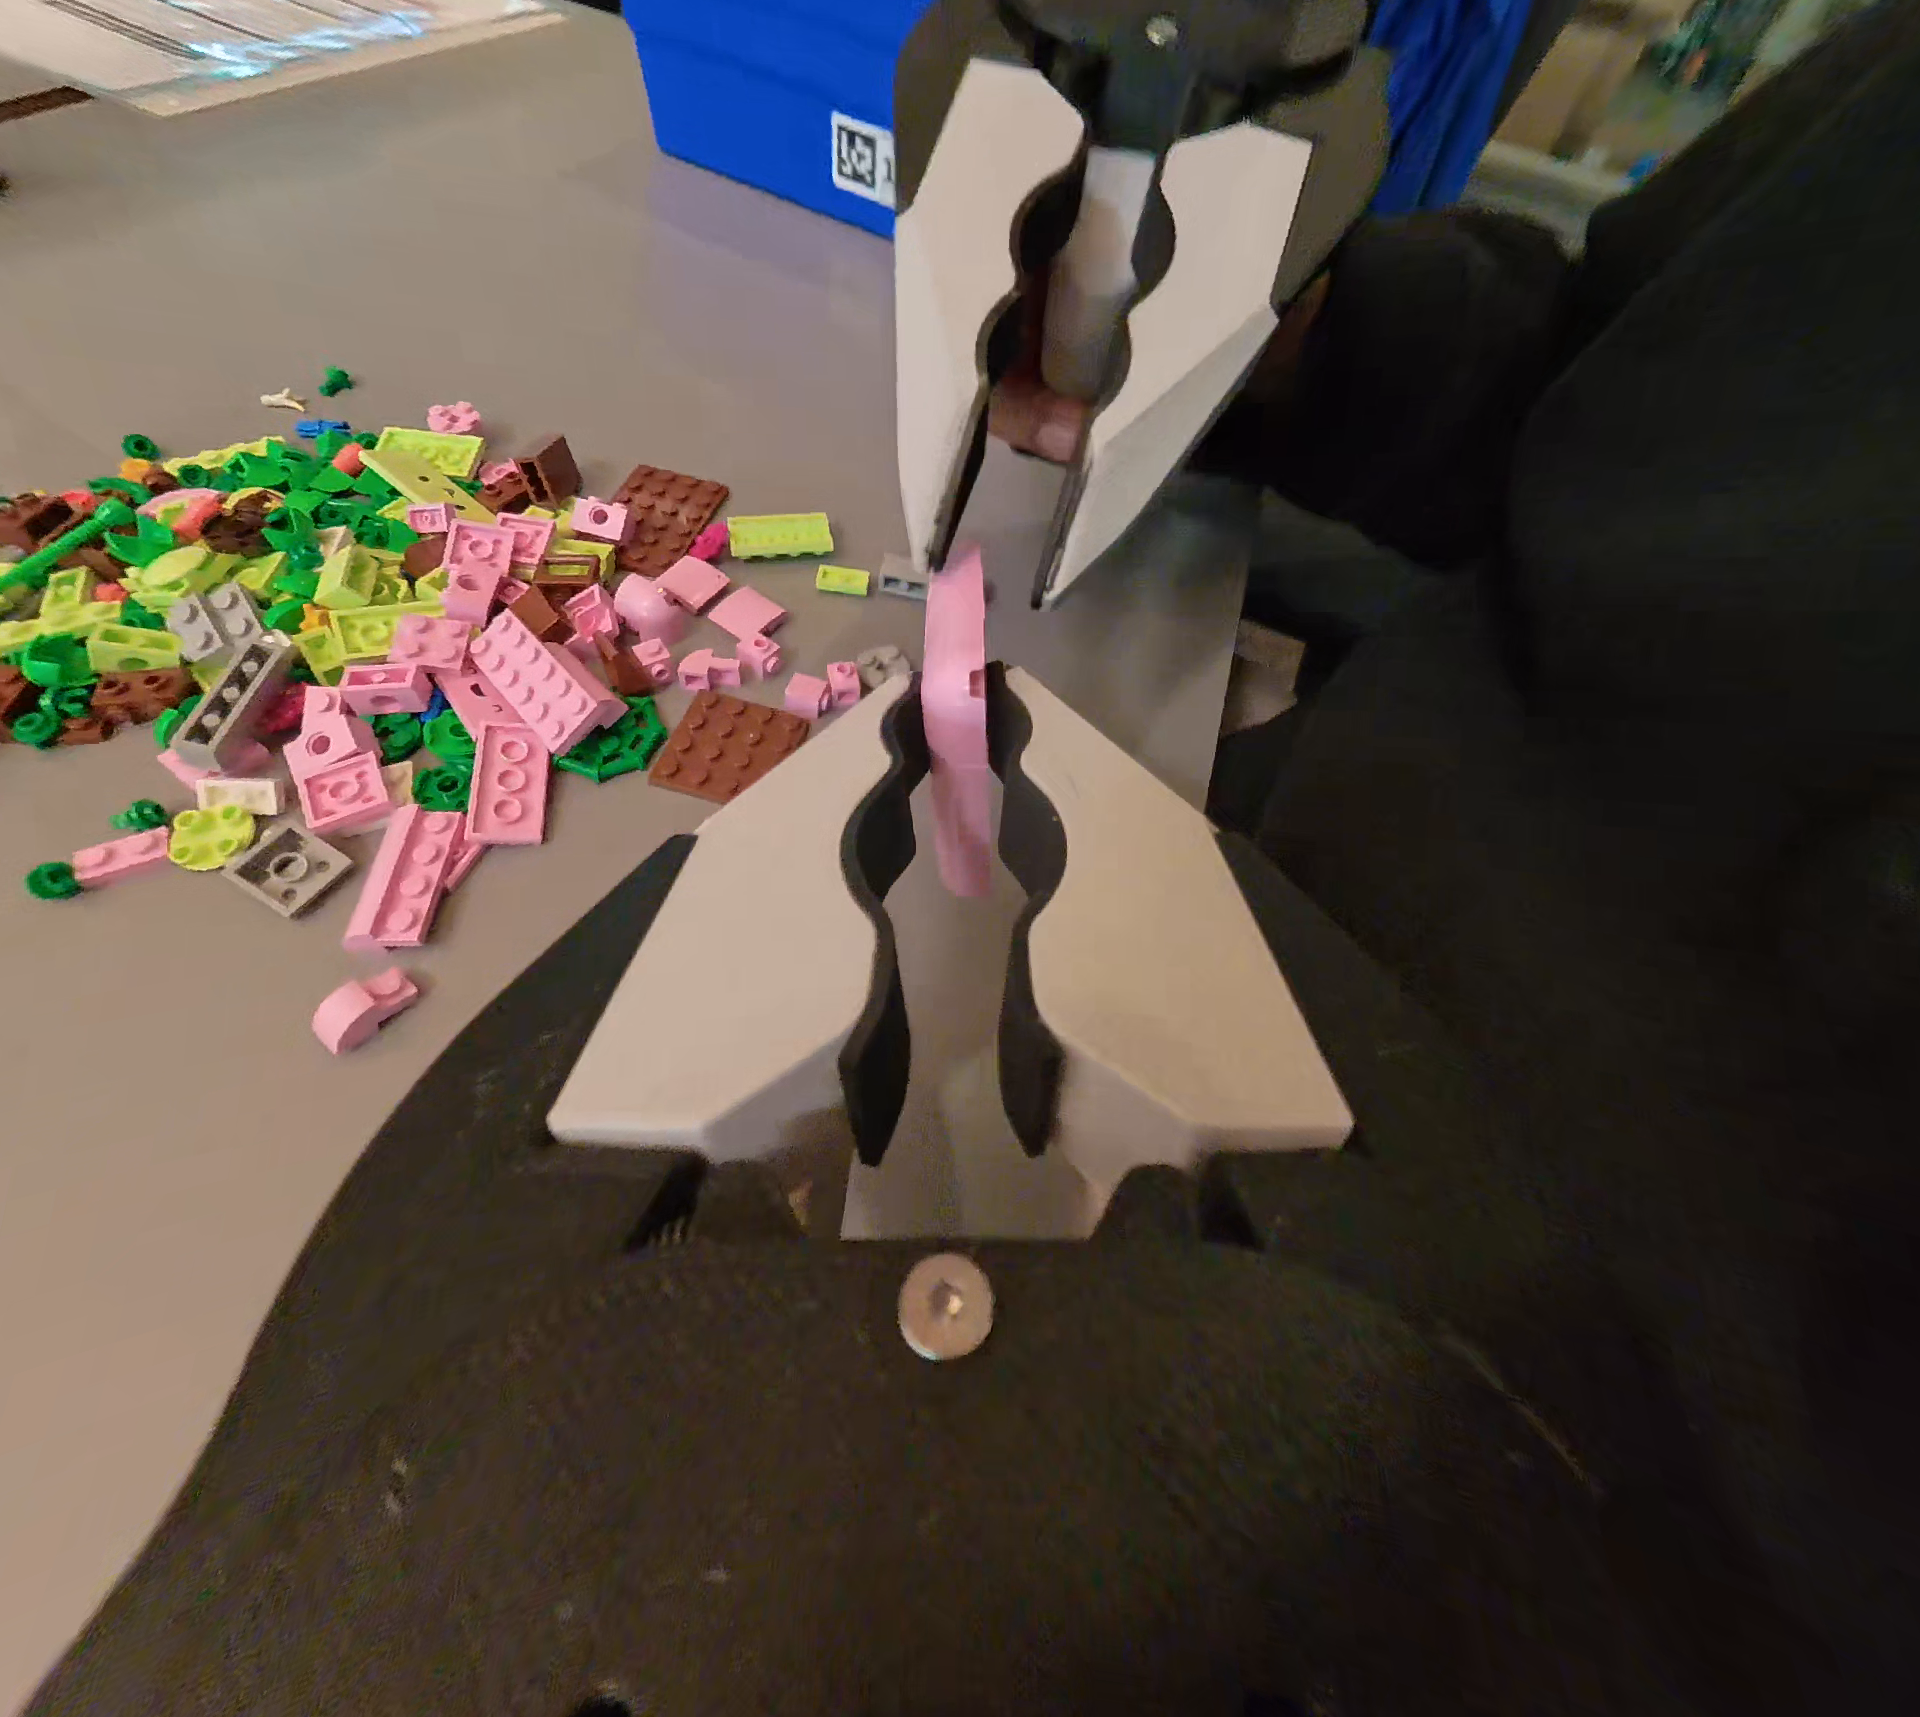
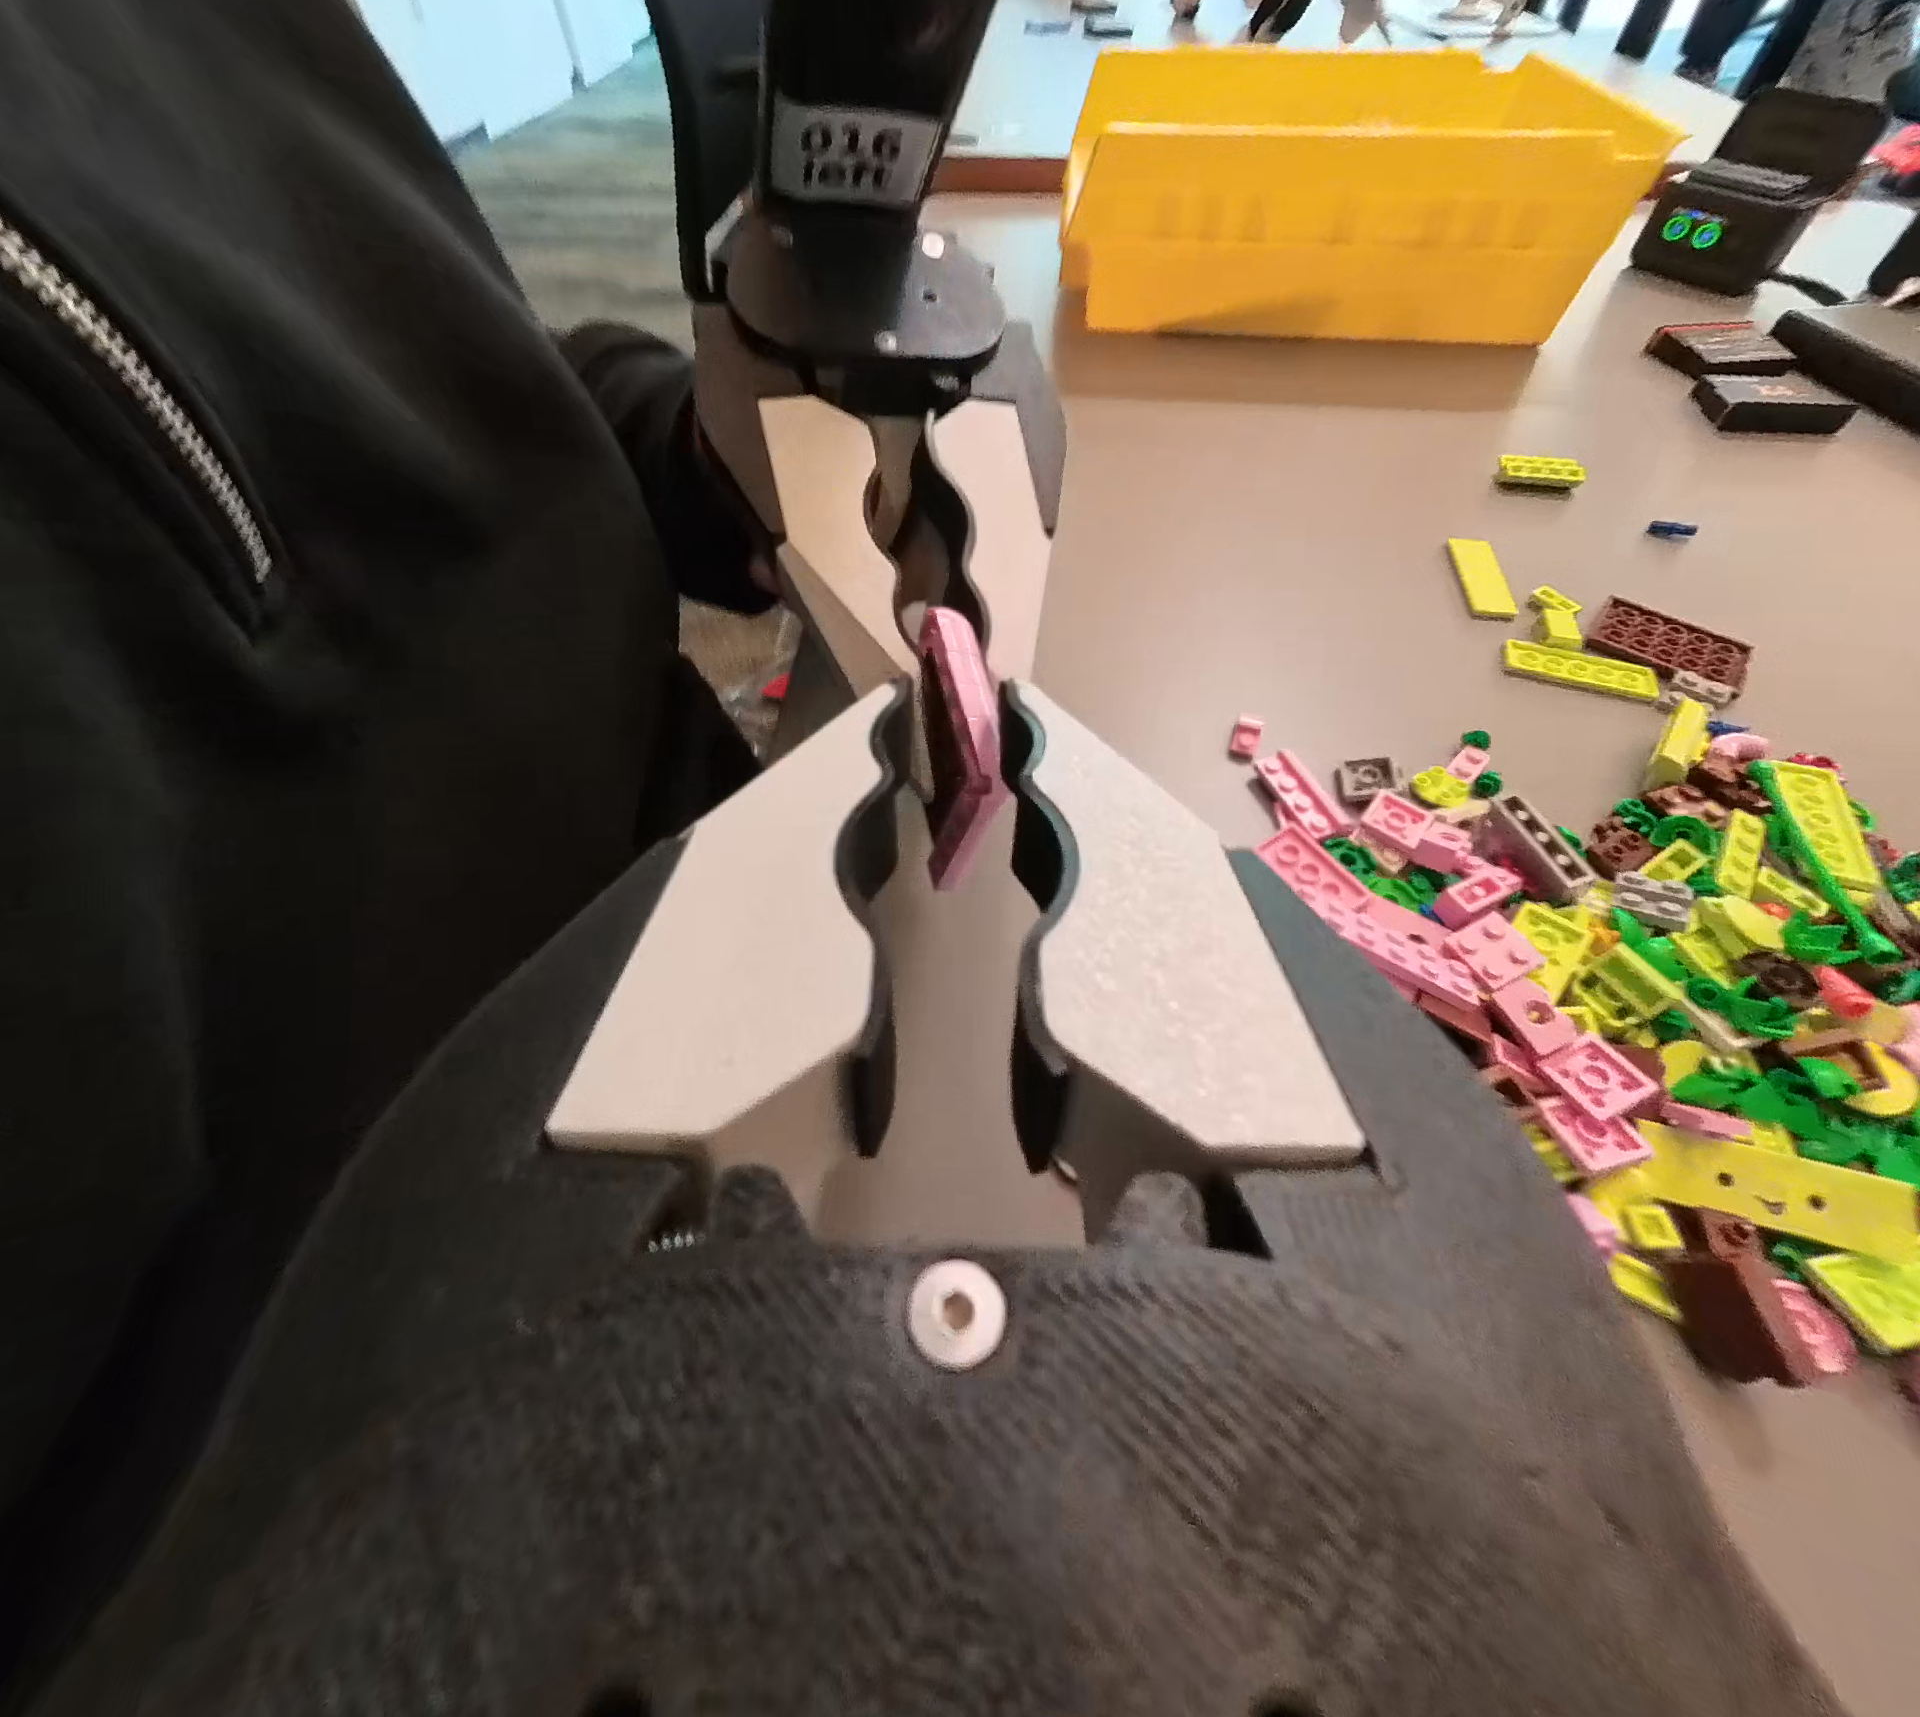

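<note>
My left gripper is shut on a flat pink plate, held on edge above the grey table. The plate sticks out past its tips toward my right gripper, which faces it from above with its fingers apart. The plate's top end sits by one of those fingertips. In the right wrist view the same plate shows a dark brown side and stands between the fingers of my right gripper. My left gripper grips its far end there.
A pile of pink, lime, green, brown and grey bricks lies on the table, and also shows in the right wrist view. A blue bin, a yellow bin, a plastic-sleeved sheet and black boxes stand farther back. A person's black jacket is close by. Left and right tips are no more than a few centimetres apart.
</note>
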Tool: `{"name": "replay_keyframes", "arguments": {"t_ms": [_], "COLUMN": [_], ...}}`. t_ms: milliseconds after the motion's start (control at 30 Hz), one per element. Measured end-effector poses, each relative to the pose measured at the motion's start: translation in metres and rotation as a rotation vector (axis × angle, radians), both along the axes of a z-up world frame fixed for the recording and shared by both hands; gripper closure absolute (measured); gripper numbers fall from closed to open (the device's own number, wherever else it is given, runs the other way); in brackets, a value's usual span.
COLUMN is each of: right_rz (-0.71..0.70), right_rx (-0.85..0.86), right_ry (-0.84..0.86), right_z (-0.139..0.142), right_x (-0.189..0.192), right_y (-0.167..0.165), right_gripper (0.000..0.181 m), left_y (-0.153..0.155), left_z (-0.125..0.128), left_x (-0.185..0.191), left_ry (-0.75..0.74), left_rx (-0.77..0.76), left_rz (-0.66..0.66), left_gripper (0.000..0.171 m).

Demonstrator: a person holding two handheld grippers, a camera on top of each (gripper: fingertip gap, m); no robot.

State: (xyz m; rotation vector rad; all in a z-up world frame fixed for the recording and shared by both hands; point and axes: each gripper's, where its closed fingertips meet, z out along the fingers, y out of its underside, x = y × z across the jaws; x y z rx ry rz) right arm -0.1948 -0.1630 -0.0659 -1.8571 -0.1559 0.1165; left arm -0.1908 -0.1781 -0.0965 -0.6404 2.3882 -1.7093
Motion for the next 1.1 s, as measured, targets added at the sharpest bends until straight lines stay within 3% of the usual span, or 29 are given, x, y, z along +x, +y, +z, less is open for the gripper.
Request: {"name": "replay_keyframes", "arguments": {"t_ms": [267,433,633,767,900,1000,1100], "right_rz": [0.168,0.24,0.159,0.023,-0.095,-0.049,0.008], "right_rx": [-0.265,-0.382,-0.358,-0.323,-0.249,-0.255,-0.28], "right_ry": [-0.152,-0.185,-0.177,-0.197,-0.058,0.186,0.279], "right_z": [-0.023,-0.037,-0.038,-0.039,-0.034,-0.037,-0.038], "right_x": [-0.014,-0.02,-0.012,-0.002,0.003,-0.004,-0.011], "right_y": [-0.008,-0.012,-0.006,-0.001,0.002,-0.002,-0.004], "right_gripper": [0.177,0.176,0.176,0.177,0.178,0.178,0.178], "left_y": [-0.005,-0.003,0.005,0.009,0.011,0.006,0.004], "left_z": [-0.018,-0.031,-0.032,-0.032,-0.029,-0.032,-0.032], "left_x": [-0.015,-0.017,-0.008,0.0,0.002,-0.006,-0.015], "left_ry": [-0.034,-0.255,-0.256,-0.232,-0.226,-0.221,-0.16], "left_rx": [0.211,0.432,0.457,0.429,0.403,0.381,0.35], "left_rz": [-0.1,-0.15,-0.148,-0.121,-0.114,-0.179,-0.254], "left_gripper": [0.163,0.163,0.163,0.162,0.162,0.161,0.161]}}
